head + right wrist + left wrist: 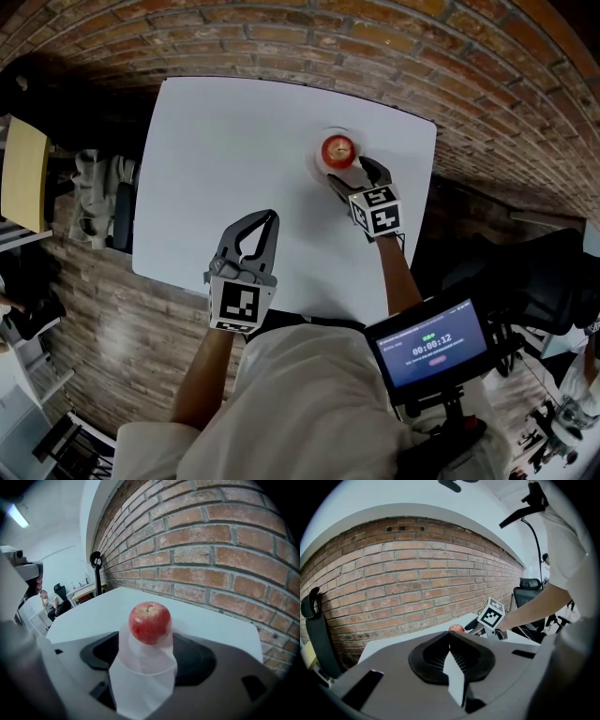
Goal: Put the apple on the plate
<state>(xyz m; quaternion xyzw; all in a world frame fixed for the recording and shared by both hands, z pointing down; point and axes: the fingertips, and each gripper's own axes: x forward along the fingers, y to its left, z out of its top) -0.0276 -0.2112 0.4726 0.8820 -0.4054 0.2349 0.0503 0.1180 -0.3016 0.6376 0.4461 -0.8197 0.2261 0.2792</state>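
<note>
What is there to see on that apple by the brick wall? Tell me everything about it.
The apple is round and red with pale yellowish speckling, glossy skin and a short dark stem pointing up. It looks whole and fresh. It sits upright on a small white plate toward the far side of the white table. The right gripper is right beside it with its jaws apart, not closed on it. Only the plate seems to touch it.
</note>
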